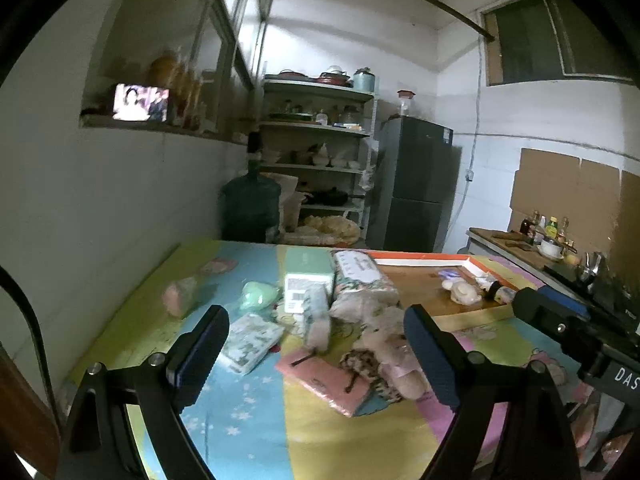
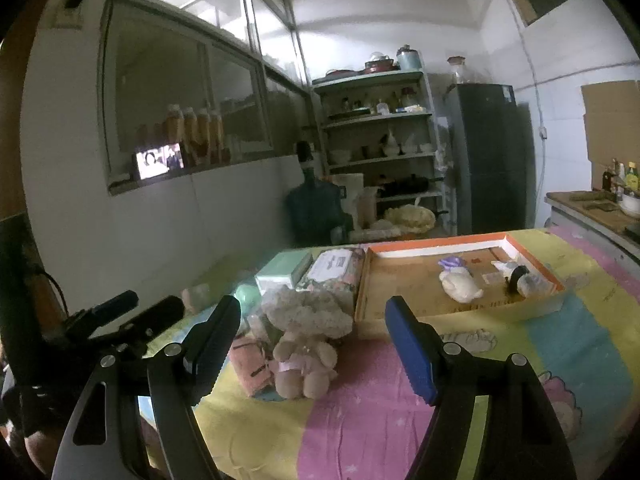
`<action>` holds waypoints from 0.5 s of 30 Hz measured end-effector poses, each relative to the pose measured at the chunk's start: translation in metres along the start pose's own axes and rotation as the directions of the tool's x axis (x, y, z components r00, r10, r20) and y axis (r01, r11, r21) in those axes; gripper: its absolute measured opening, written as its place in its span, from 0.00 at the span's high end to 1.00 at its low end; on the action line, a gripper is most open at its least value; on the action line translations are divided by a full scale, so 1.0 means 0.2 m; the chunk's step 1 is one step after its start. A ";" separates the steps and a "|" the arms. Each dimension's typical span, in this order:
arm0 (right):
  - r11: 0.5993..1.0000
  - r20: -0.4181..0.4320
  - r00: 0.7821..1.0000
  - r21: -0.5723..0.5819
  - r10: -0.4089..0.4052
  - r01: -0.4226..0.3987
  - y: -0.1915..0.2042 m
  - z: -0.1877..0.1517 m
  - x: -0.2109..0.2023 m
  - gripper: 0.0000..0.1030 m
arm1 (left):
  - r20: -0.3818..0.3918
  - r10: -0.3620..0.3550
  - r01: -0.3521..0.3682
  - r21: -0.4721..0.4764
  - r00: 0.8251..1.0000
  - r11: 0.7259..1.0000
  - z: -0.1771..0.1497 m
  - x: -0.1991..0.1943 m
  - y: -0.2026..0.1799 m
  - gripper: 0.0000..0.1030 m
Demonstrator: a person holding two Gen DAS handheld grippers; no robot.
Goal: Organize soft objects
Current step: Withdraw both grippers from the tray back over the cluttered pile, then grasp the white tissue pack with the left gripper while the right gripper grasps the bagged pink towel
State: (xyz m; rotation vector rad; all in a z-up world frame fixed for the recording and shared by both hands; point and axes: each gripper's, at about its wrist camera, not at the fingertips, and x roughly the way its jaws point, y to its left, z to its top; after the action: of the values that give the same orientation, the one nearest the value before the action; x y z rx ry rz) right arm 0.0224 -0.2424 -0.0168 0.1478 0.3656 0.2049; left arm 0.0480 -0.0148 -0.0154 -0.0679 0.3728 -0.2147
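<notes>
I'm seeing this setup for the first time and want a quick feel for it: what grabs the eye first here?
The pile of soft things in the middle of the bright striped cloth stands out first, with a small teddy bear sitting at its front. To its right lies a shallow orange-edged tray that already holds a white plush toy. Both the left gripper and the right gripper are open and empty.
</notes>
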 end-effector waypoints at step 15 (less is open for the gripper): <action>0.999 -0.102 0.995 -0.029 0.013 -0.016 0.08 -0.11 0.18 0.26 | -0.054 0.042 -0.046 -0.086 0.998 0.995 -0.12 0.05 0.27 0.13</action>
State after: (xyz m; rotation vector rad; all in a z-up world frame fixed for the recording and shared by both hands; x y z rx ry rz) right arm 0.0453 -0.2172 -0.0464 0.1105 0.4625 0.2323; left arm 0.0596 0.0348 -0.0467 -0.1399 0.4347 -0.1567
